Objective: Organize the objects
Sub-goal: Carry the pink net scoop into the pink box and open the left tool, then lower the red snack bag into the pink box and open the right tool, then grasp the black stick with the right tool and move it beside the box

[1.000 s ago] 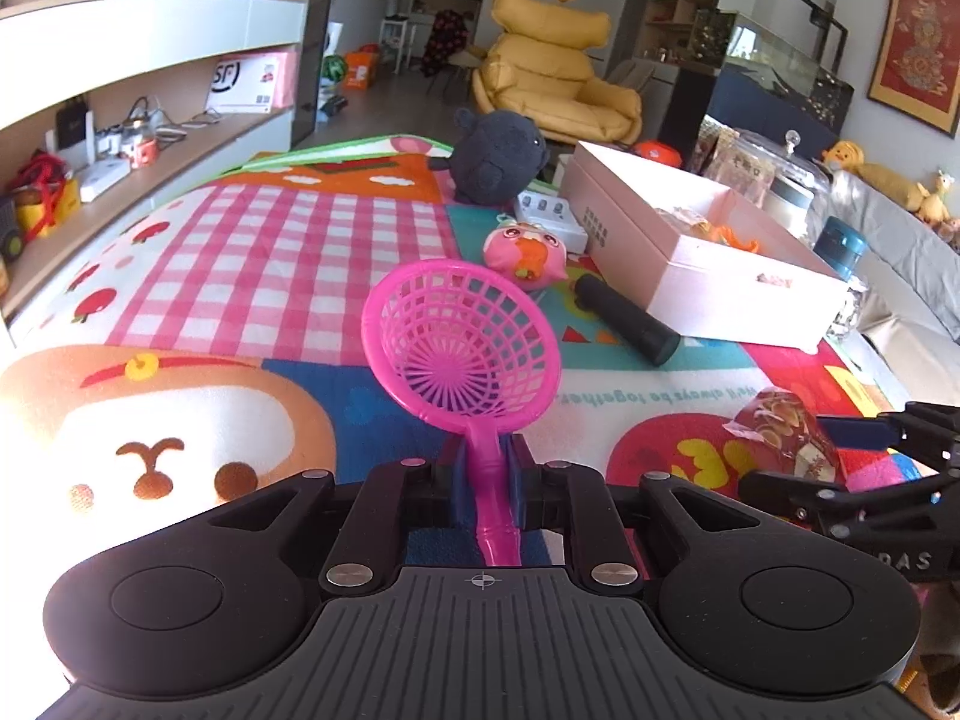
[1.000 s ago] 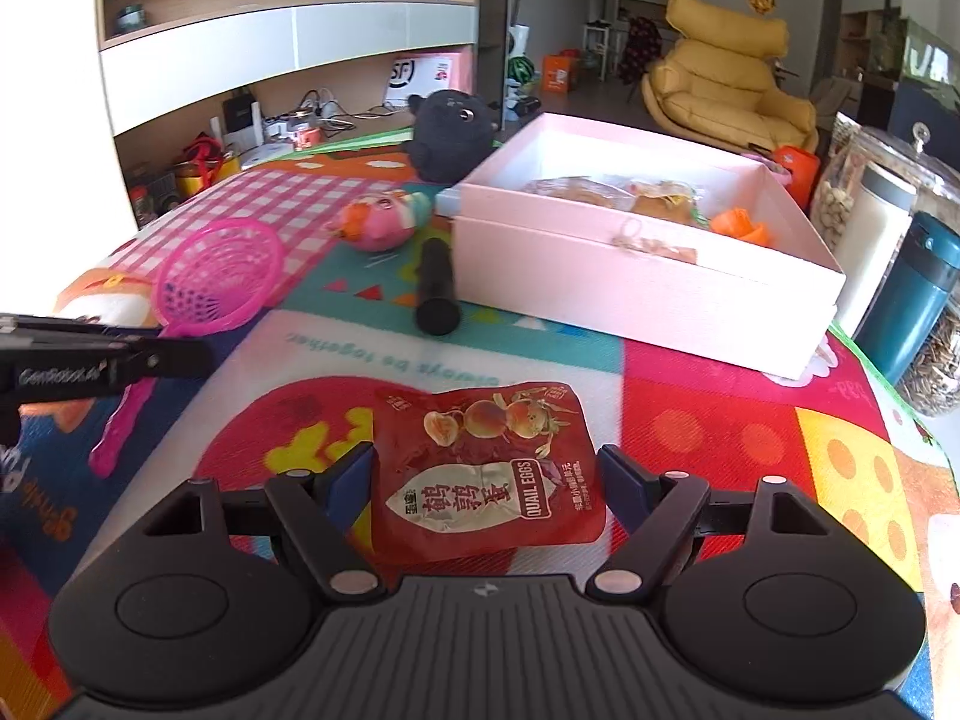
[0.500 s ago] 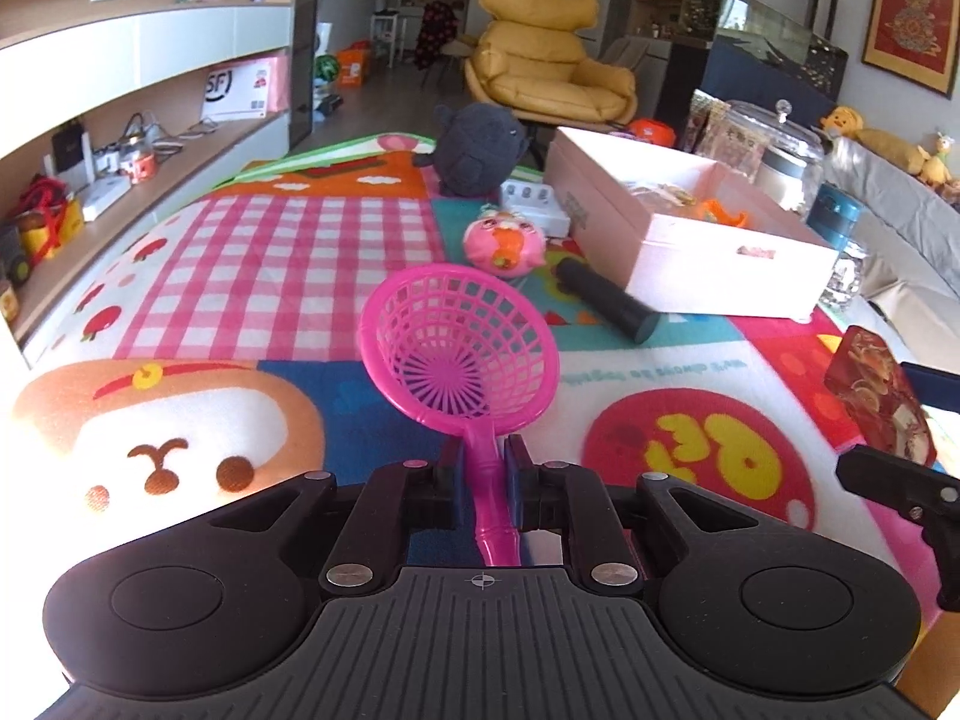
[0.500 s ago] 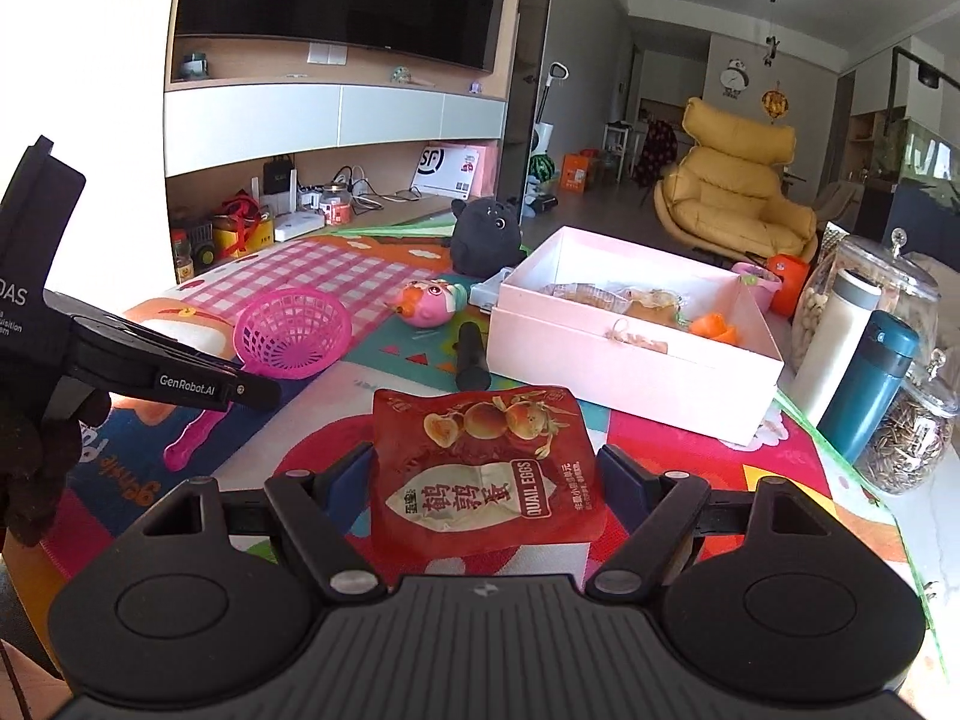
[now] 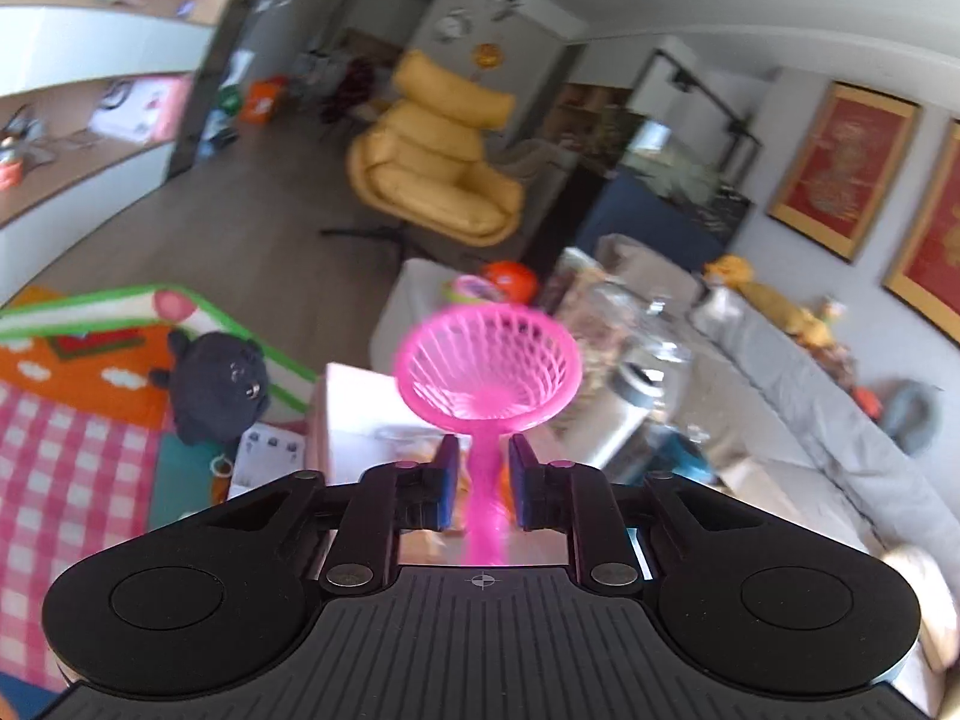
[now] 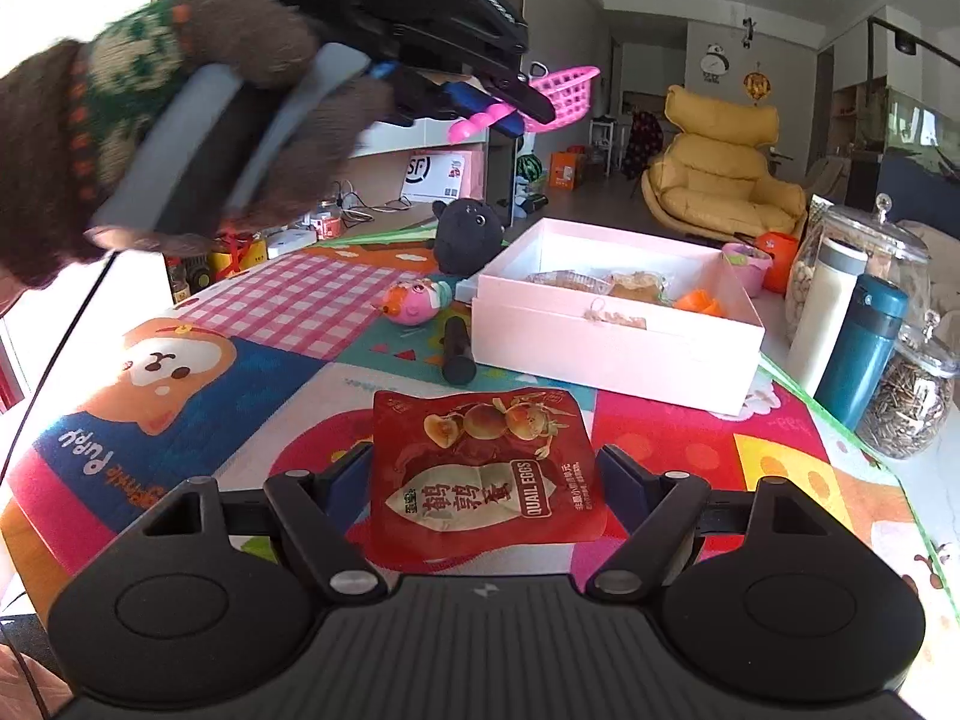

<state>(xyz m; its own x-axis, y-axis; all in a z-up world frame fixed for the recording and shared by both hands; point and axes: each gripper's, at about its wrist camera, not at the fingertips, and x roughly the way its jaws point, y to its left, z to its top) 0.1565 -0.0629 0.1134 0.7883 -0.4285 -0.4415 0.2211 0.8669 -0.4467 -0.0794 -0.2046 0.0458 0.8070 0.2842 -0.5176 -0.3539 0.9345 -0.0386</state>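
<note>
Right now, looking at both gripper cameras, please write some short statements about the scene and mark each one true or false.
1. The right gripper holds a red quail egg packet. True.
2. The pink box is closed with a lid. False: it is open, with items inside.
3. The pink scoop net lies on the mat. False: it is up in the air, its handle between the opening jaws of the left gripper.
4. A black plush toy sits beside the box. True.
</note>
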